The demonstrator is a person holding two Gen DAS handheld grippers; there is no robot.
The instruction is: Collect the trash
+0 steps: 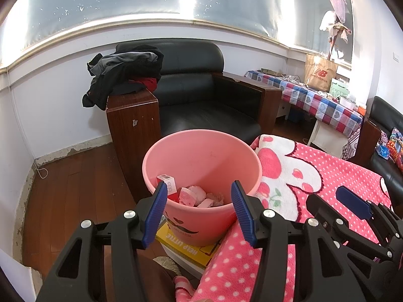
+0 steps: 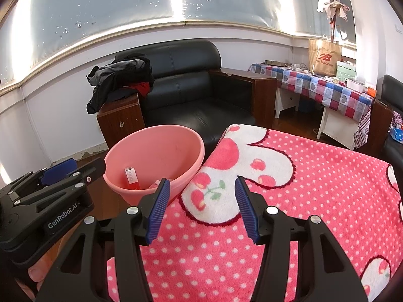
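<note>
While both jaws are held open and empty, the bin with trash is seen straight before the left gripper, leftward of the right gripper.

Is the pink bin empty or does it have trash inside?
Not empty: the pink bin holds a red box and crumpled wrappers.
</note>
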